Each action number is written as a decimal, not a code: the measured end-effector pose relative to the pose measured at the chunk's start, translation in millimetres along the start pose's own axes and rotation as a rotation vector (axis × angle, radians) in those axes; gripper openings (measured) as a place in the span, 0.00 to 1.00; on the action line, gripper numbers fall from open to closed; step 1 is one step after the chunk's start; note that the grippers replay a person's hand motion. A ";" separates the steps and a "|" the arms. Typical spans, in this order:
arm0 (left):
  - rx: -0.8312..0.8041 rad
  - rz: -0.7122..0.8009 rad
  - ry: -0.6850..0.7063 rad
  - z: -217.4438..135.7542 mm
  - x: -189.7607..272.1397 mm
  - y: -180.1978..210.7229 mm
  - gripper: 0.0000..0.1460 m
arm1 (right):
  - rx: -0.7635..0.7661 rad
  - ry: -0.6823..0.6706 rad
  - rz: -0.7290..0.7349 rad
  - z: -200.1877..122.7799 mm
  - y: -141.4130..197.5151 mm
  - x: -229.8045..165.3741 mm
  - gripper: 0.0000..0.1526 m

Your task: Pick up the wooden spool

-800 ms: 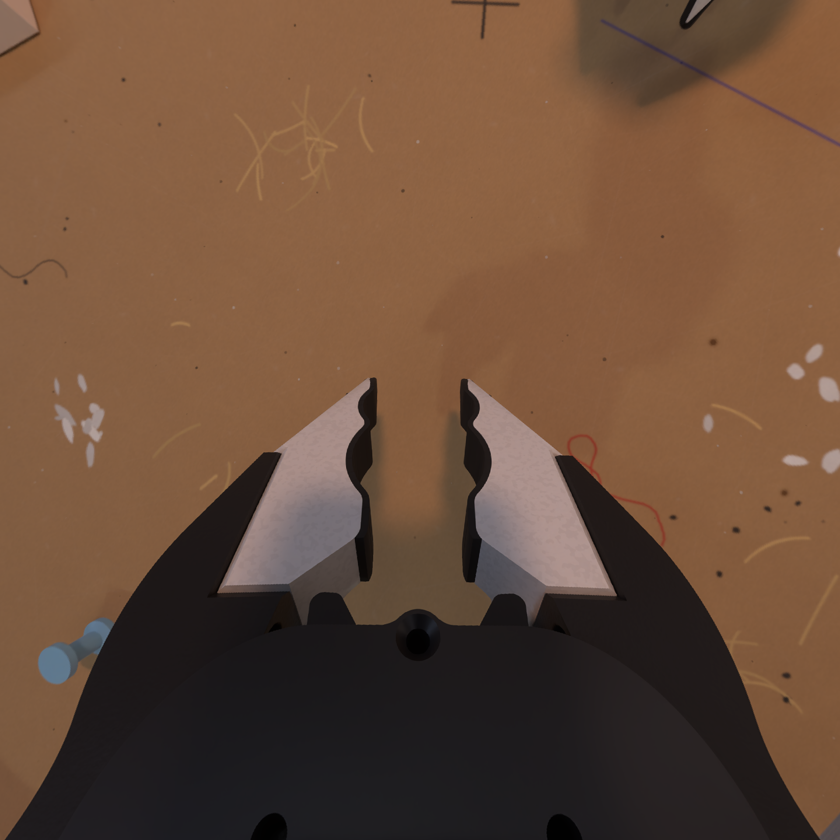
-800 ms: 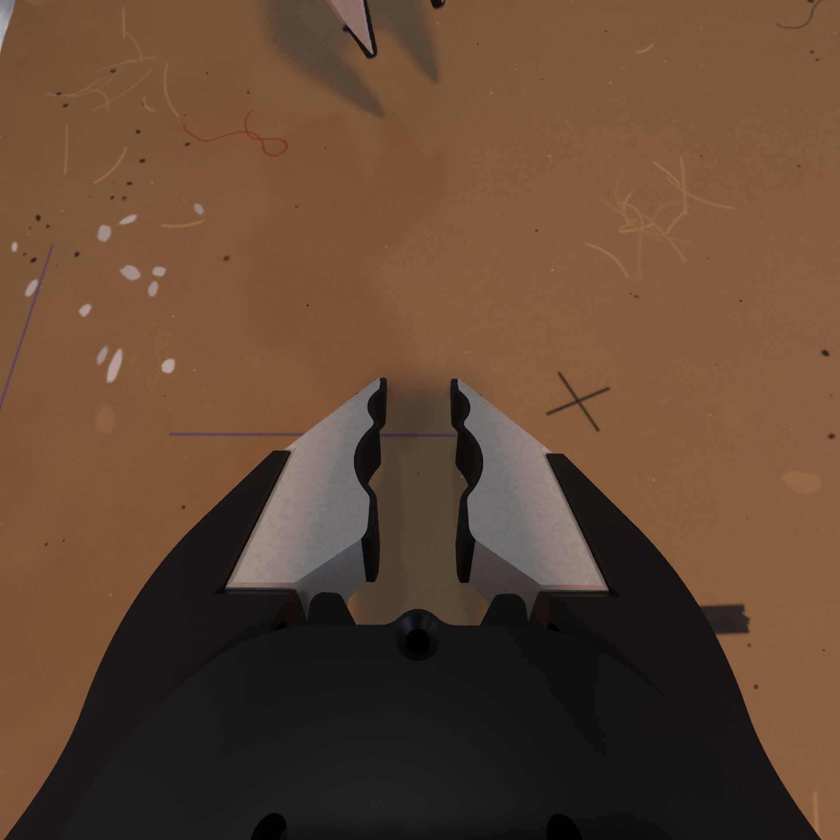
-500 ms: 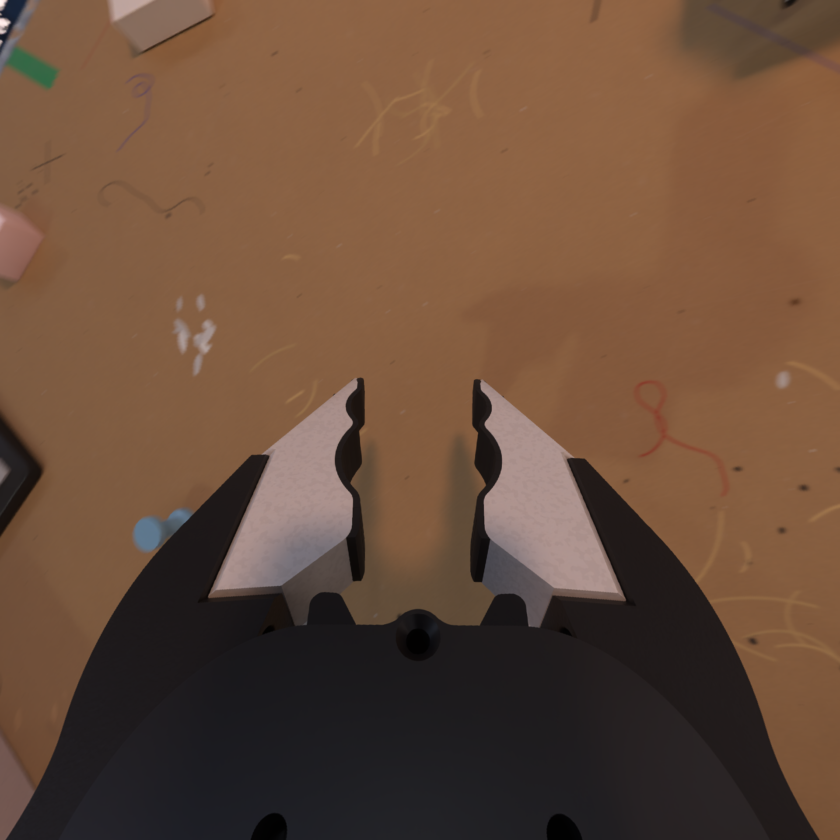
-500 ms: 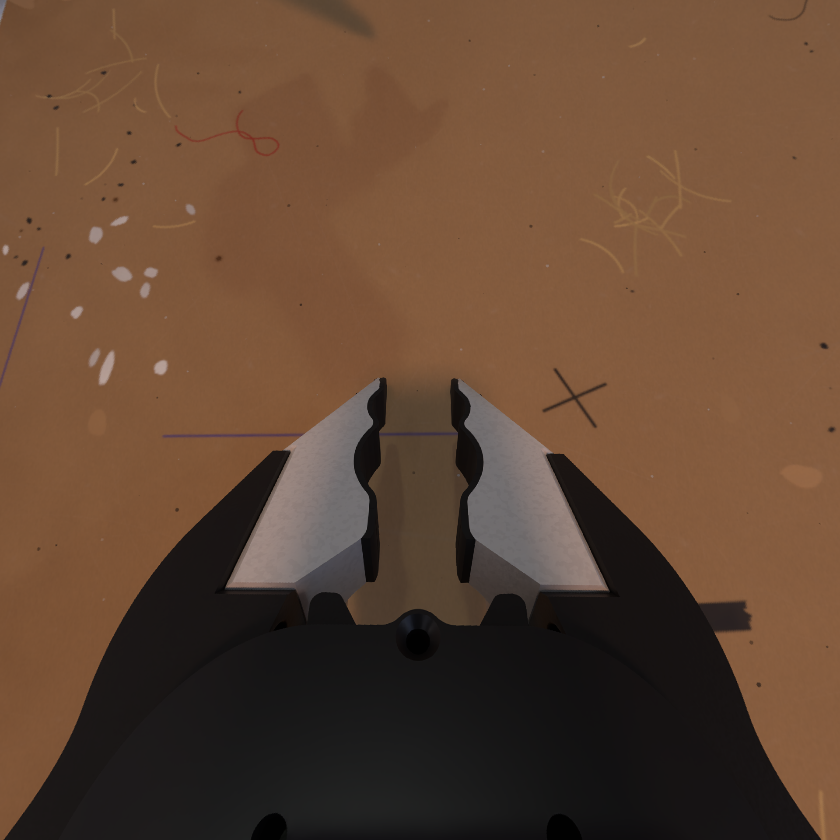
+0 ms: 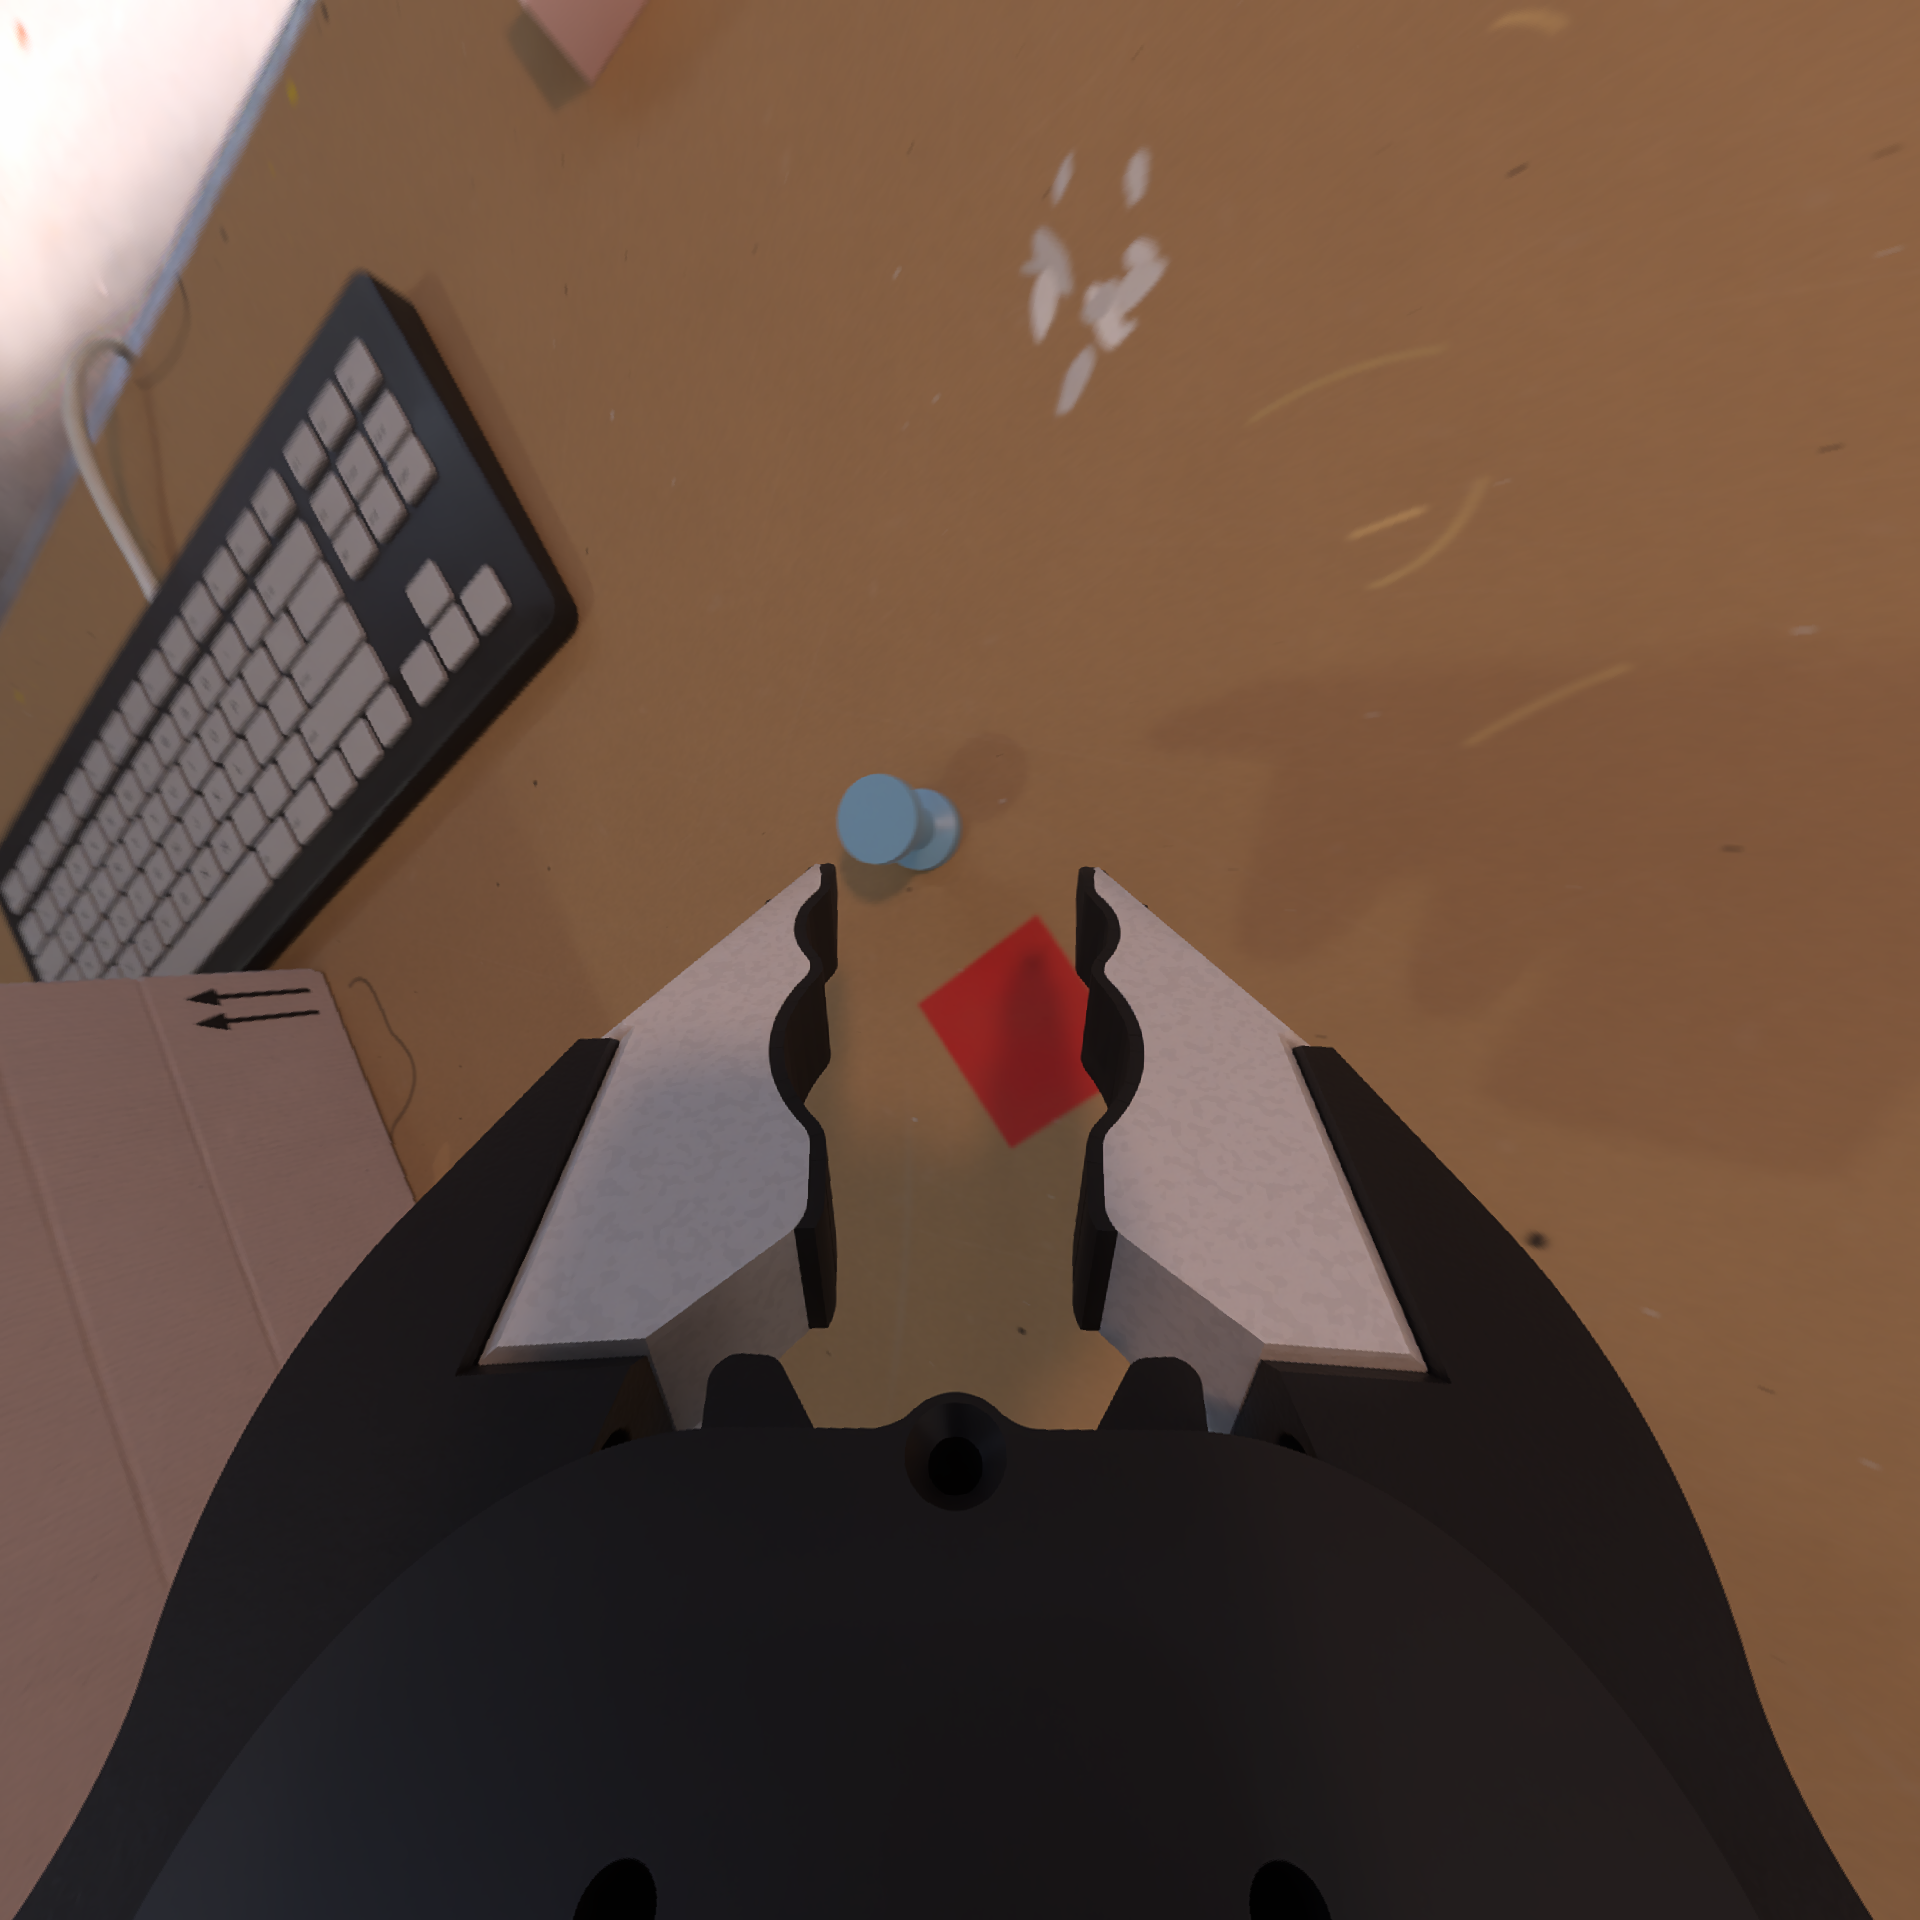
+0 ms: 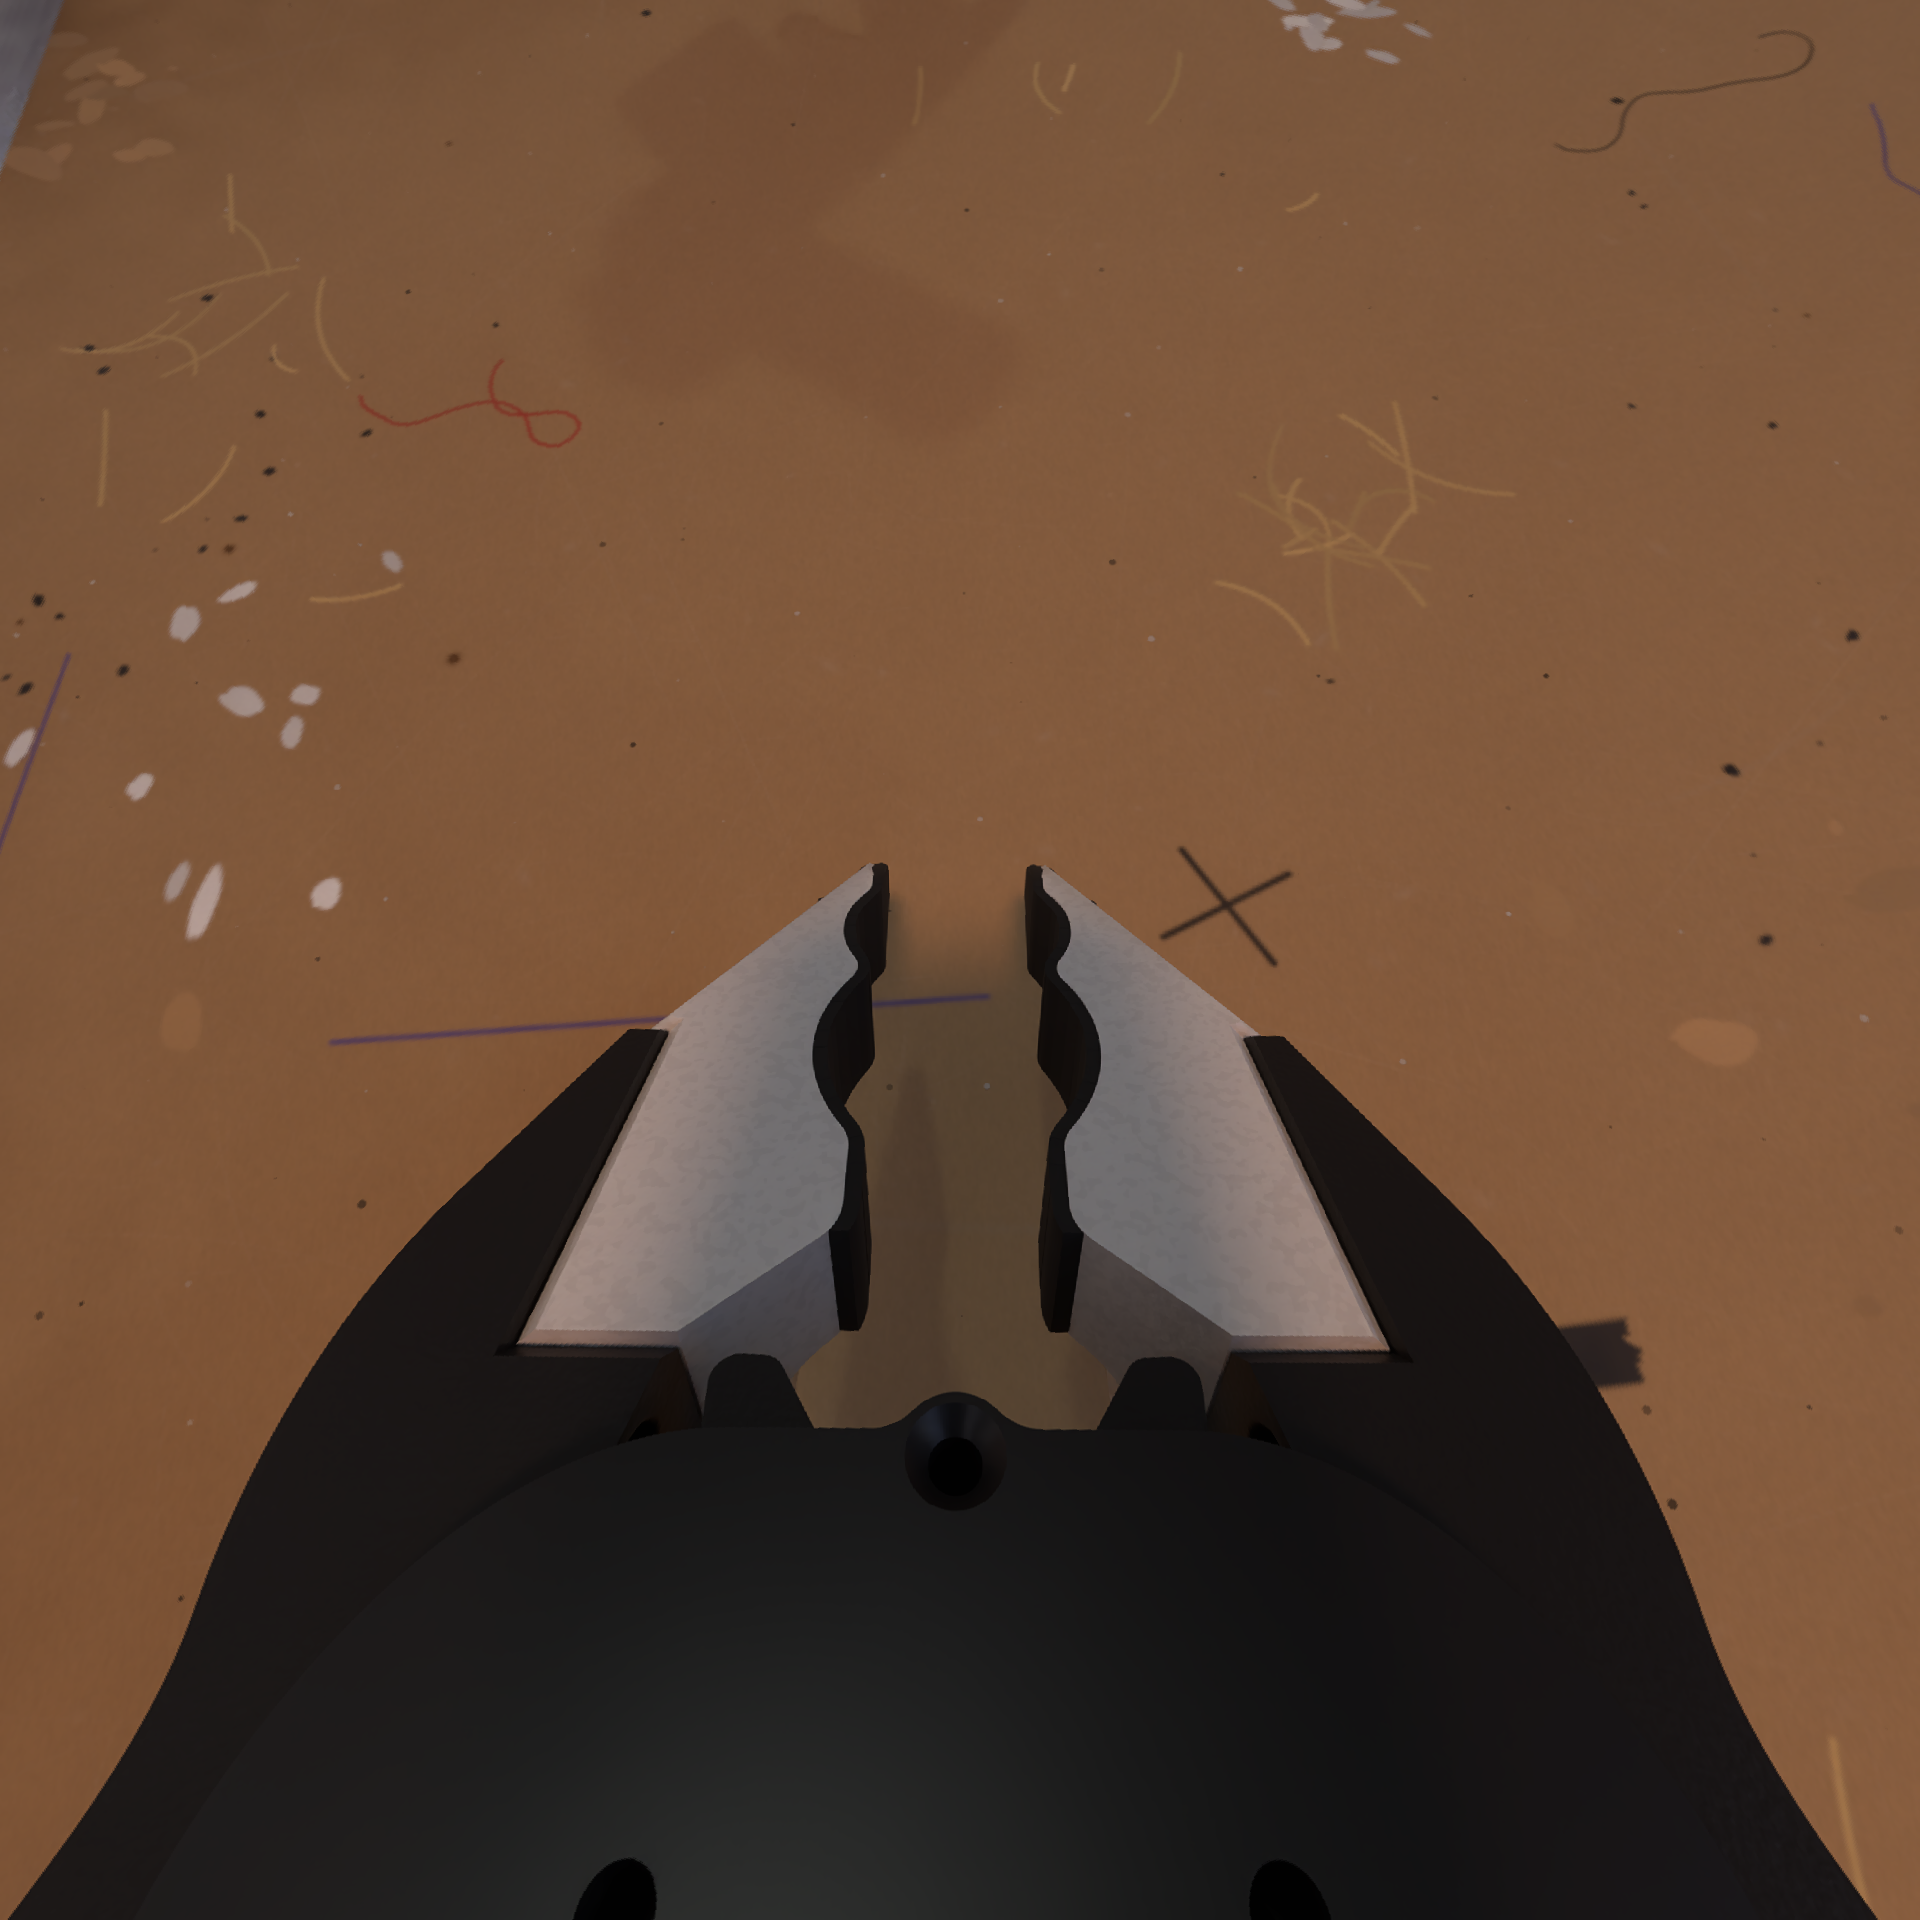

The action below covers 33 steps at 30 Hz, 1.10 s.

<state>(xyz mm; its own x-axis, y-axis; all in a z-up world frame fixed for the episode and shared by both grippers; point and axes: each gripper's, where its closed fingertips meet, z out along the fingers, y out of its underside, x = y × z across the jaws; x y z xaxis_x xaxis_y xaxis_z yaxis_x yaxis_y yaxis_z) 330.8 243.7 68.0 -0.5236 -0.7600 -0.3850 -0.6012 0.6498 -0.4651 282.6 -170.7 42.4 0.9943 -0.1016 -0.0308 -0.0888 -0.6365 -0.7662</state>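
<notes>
left gripper (image 5: 954,873) pointing down at table (image 5: 1351,831), jaws spread and empty, blue spool (image 5: 896,821) just past left fingertip, red card (image 5: 1006,1029) partly hidden by right finger, keyboard (image 5: 281,644) cut off at frame edge, right gripper (image 6: 956,873) jaws apart, empty

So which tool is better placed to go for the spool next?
Left, most likely. The left tool is open, and the light blue spool lies on the table just beyond its left fingertip, near a red card. The right tool, also open, sees only bare, littered tabletop, no spool.

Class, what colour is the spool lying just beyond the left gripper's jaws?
Light blue: the spool shows best in the left wrist view.
</notes>
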 end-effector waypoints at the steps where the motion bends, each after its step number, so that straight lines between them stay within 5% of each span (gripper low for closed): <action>1: -0.010 -0.012 0.010 8.4 -6.4 4.1 0.32 | 0.002 0.003 0.003 -0.1 0.0 0.9 0.17; 7: -0.112 -0.077 0.065 61.5 -20.9 23.0 0.40 | -0.009 0.015 0.010 2.5 2.7 3.5 0.16; 11: -0.087 -0.109 0.067 68.4 -24.4 19.4 0.30 | -0.013 0.021 0.011 3.3 2.2 4.6 0.16; 21: -0.078 -0.061 0.038 66.3 -20.6 18.3 0.19 | -0.007 0.032 -0.022 0.4 -4.6 0.4 0.16; 33: 0.095 -0.175 0.255 27.0 1.6 -4.8 0.16 | 0.016 0.060 -0.056 -3.8 -15.4 -2.4 0.17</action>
<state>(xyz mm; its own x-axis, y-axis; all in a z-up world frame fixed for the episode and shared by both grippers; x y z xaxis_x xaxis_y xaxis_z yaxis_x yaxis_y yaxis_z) 349.1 239.0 48.0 -0.5593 -0.8245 -0.0860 -0.6426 0.4967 -0.5835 281.4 -163.5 56.7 0.9924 -0.1122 0.0510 -0.0313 -0.6300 -0.7760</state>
